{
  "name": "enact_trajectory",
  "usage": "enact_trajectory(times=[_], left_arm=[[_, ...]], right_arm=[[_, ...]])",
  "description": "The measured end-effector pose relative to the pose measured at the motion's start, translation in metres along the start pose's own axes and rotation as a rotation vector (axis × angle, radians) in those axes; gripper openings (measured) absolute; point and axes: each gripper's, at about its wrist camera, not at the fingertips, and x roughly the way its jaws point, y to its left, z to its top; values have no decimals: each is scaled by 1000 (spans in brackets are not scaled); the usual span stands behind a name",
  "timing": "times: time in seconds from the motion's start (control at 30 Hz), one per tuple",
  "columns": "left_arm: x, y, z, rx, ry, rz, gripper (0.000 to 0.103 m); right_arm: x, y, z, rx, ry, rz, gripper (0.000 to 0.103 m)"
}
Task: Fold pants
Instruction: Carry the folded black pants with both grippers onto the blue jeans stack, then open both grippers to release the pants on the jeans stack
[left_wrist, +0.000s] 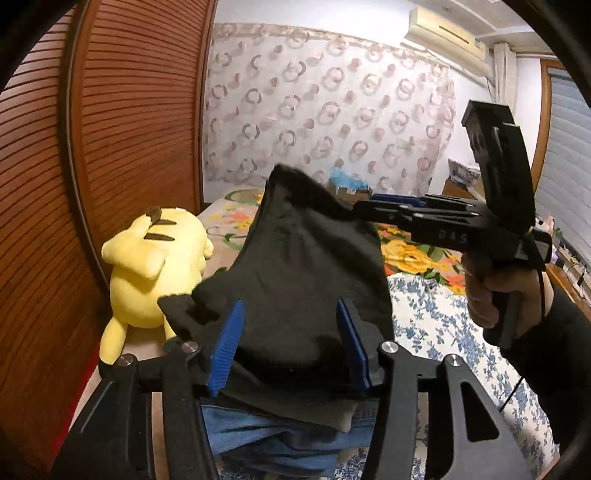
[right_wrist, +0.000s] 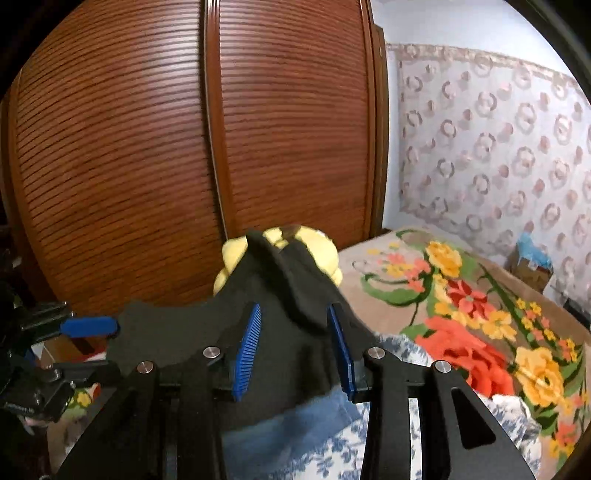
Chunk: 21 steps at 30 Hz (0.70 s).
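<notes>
Dark black pants (left_wrist: 303, 258) rise in a bunched hump over the bed, above a pair of blue jeans (left_wrist: 277, 435). My left gripper (left_wrist: 290, 306) is open, its blue pads set apart, with the black cloth loose between them. My right gripper (right_wrist: 294, 308) is open too, and a fold of the black pants (right_wrist: 288, 332) lies between its pads with blue jeans (right_wrist: 295, 424) below. In the left wrist view the right gripper (left_wrist: 369, 206) reaches in from the right to the cloth's upper edge, held by a person's hand (left_wrist: 487, 291). The left gripper (right_wrist: 110, 332) shows at the left edge.
A yellow plush toy (left_wrist: 155, 266) lies just behind the pants, against the brown louvred wardrobe doors (left_wrist: 129, 129). The bed carries a flowered blanket (right_wrist: 480, 314) and a blue-and-white floral sheet (left_wrist: 443, 325). A patterned curtain (left_wrist: 332, 110) hangs beyond, with boxes at its foot.
</notes>
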Motion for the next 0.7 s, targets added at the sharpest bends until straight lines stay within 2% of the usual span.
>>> enact_trajectory(times=[0.27,0.37,0.53,0.7], left_arm=[[18,6,-15,-7,57,4,53],[19,5,-16,-6,60,8,53],[14,-1,-15,8,59,27,53],[3,-3,-15,13,49,39,53]], right_arm=[[44,-24,-6,36,65,-35,39],[52,-30,-3,80,55,-14,39],[41,-20,-1,88,32,-37,39],[10,4,-9,82,1,-68,39]])
